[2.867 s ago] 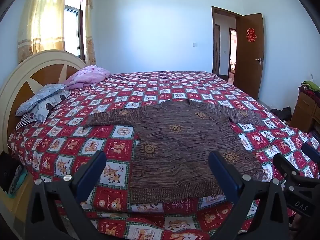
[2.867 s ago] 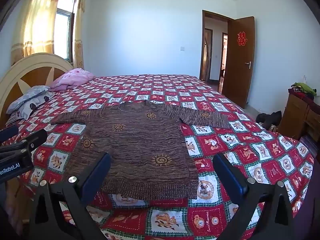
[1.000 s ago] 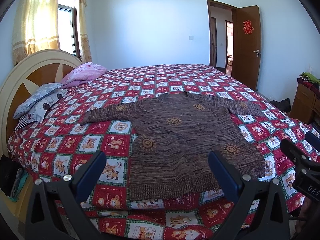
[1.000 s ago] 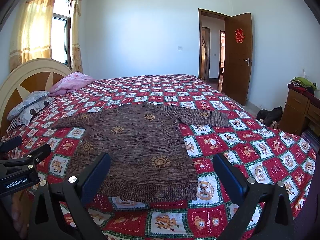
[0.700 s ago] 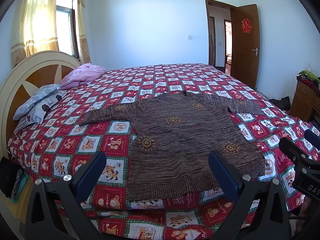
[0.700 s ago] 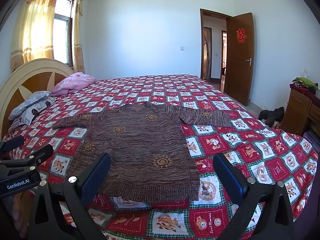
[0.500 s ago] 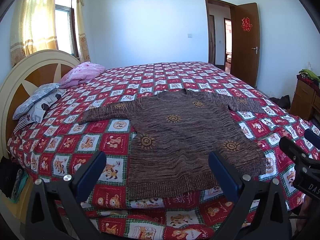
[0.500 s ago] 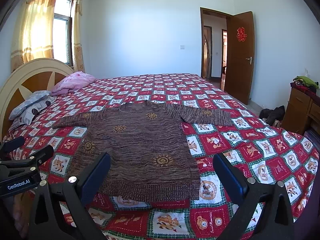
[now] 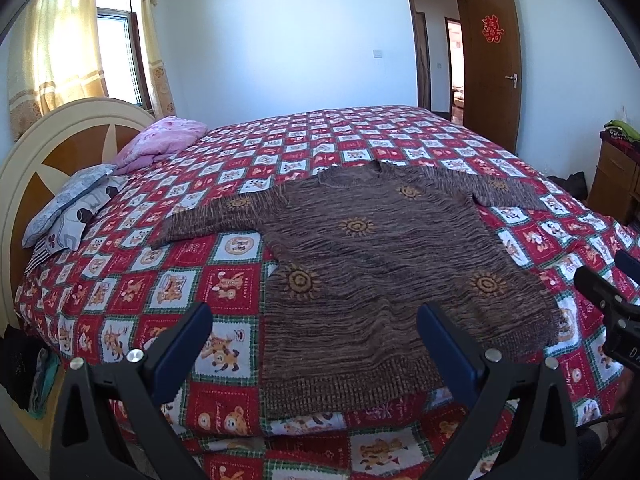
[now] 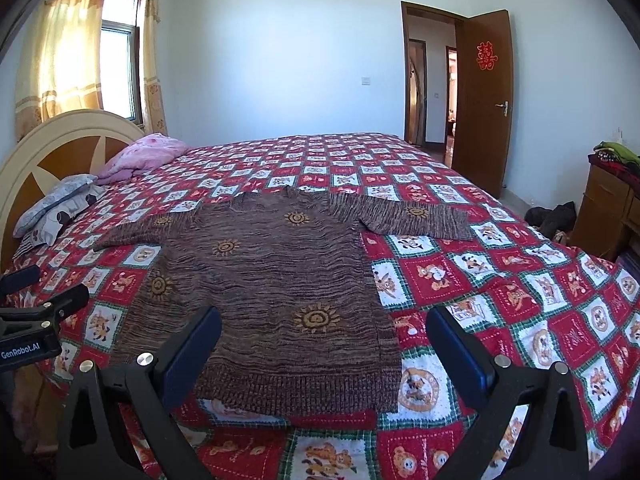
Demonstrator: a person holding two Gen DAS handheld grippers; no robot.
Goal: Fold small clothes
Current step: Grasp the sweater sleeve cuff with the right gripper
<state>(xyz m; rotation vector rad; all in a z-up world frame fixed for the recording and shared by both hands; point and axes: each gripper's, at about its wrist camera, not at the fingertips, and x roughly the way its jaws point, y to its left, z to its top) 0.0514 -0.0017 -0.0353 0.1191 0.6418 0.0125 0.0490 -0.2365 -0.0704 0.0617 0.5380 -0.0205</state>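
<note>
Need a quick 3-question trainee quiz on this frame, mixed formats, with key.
1. True or false: the brown sweater lies flat on the bed, sleeves spread.
2. The left gripper and right gripper are: A) both open, B) both shut, C) one gripping the hem.
3. Fill in: the pink pillow lies near the ____.

Key: 1 true; 2 A; 3 headboard.
</note>
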